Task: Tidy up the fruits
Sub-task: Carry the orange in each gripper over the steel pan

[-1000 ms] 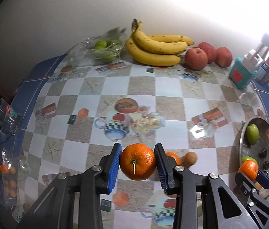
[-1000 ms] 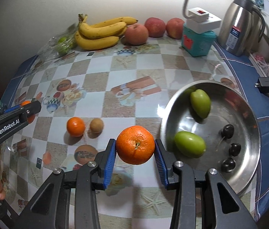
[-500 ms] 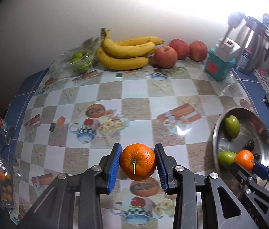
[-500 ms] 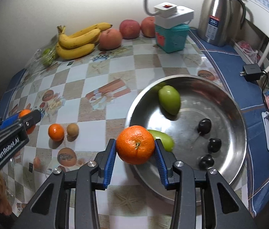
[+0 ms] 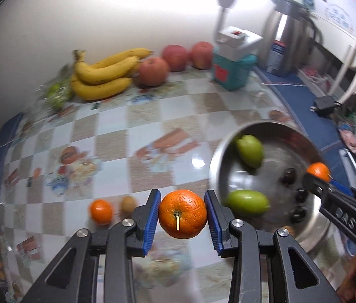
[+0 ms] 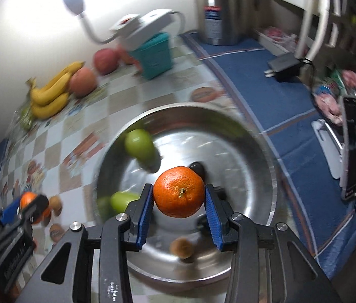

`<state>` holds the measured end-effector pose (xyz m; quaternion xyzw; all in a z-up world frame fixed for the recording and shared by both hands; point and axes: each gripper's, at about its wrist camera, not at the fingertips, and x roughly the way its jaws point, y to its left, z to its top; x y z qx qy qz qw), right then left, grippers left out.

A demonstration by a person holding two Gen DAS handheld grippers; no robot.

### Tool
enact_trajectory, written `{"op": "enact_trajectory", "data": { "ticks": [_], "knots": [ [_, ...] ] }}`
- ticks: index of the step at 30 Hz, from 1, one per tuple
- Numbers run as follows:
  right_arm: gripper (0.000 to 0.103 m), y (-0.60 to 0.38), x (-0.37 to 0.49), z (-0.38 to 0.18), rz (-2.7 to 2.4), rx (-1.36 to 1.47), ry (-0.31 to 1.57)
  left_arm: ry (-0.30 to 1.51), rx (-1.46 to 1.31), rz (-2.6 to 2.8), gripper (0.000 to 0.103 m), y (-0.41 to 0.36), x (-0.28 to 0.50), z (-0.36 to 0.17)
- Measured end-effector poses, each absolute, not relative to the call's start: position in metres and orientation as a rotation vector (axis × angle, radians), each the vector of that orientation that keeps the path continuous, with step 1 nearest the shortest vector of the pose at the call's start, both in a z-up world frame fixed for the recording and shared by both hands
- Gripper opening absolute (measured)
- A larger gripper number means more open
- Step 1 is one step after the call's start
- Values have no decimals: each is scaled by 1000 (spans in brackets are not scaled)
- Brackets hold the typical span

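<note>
- Oranges sit in both grippers.
- Left gripper (image 5: 182, 214) has its blue pads pressed on an orange (image 5: 182, 213), over the checked cloth (image 5: 142, 136) beside the bowl (image 5: 314, 224).
- Right gripper (image 6: 178, 204) is clamped on another orange (image 6: 179, 191), above the bowl's middle.
- Two green fruits (image 6: 139, 144) lie in the bowl.
</note>
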<state>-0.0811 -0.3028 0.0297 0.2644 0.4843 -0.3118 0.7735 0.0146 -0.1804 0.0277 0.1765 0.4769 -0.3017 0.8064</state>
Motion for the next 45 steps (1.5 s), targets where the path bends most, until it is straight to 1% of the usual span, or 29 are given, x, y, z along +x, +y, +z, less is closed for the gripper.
{"op": "enact_trajectory", "data": {
  "ticks": [7, 15, 21, 31, 45],
  "knots": [
    [41, -333, -88, 22, -711, 619, 980, 998, 386, -725, 38, -219, 6, 11],
    [42, -350, -85, 5, -726, 644, 944, 939, 354, -744, 38, -233, 10, 0],
    [42, -356, -87, -4, -755, 657, 948, 898, 352, -737, 38, -238, 10, -6],
    [42, -358, -91, -17, -783, 662, 977, 924, 386, -728, 39, -242, 10, -24],
    [42, -362, -95, -25, -801, 680, 1008, 911, 415, -729, 39, -243, 7, -25]
  ]
}}
